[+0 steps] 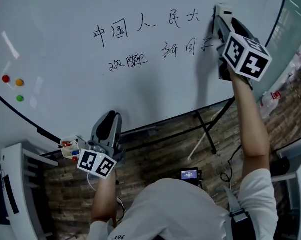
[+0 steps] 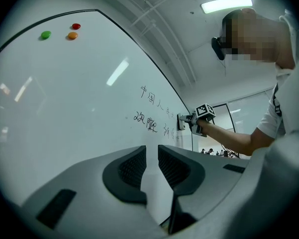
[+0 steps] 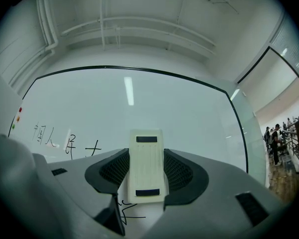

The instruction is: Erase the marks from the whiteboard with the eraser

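We hold the eraser [image 3: 147, 166] tight in our right gripper [image 1: 223, 28], with its jaws shut on both sides of it. The eraser looks to be touching the whiteboard [image 1: 65, 69] at the right end of the top line of marks [image 1: 119, 32]. Our left gripper [image 2: 151, 167] hangs low by the board's bottom edge, its jaws a little apart with nothing in them. We think the wiping is just starting. Next we should rub left across both lines, pressing flat

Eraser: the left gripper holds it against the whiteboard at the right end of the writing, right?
No: the right gripper holds the eraser, as the right gripper view shows between its jaws. The left gripper is empty. The eraser is indeed against the whiteboard, at the right end of the writing.
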Available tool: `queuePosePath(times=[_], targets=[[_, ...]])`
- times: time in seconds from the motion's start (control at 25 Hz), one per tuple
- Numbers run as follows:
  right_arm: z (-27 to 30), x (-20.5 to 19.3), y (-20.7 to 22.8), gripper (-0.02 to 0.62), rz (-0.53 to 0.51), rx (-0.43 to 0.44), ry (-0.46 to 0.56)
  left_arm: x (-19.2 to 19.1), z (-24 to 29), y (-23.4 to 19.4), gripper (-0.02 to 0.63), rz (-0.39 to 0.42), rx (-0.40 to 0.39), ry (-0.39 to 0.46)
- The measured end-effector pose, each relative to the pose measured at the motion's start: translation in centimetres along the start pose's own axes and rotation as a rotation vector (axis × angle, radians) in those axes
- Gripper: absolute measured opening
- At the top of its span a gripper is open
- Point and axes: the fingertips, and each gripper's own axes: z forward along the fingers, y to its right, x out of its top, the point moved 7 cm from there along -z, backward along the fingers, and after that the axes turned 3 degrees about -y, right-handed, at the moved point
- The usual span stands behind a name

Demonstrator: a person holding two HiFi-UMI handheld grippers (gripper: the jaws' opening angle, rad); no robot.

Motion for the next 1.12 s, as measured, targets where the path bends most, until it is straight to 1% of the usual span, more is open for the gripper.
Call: queuePosePath(times=[0.28, 0.44, 0.64, 0.92, 1.12], targets=[[-0.3, 0.0, -1.9, 0.236, -0.005, 0.0, -0.002, -0.1, -0.1, -0.7, 0.08, -0.011, -0.02, -0.007], [-0.5, 0.2, -4.2, 0.236, -0.026, 0.033, 0.011, 0.2, -0.3, -0.9, 0.08, -0.01, -0.03, -0.005], [-0.8, 0.2, -5.6, 0.236, -0.009, 0.034, 0.006, 0.5, -0.8, -1.2, 0.08, -0.008, -0.034, -0.001], [-1.1, 0.2, -8.0, 0.238, -0.014, 0.065, 0.003, 0.5, -1.1, -1.3, 0.08, -0.015, -0.043, -0.003], [-1.3, 0.2, -9.3, 0.236, 0.003, 0.079, 0.004, 0.6, -1.3, -1.2, 0.08, -0.011, -0.049, -0.006]])
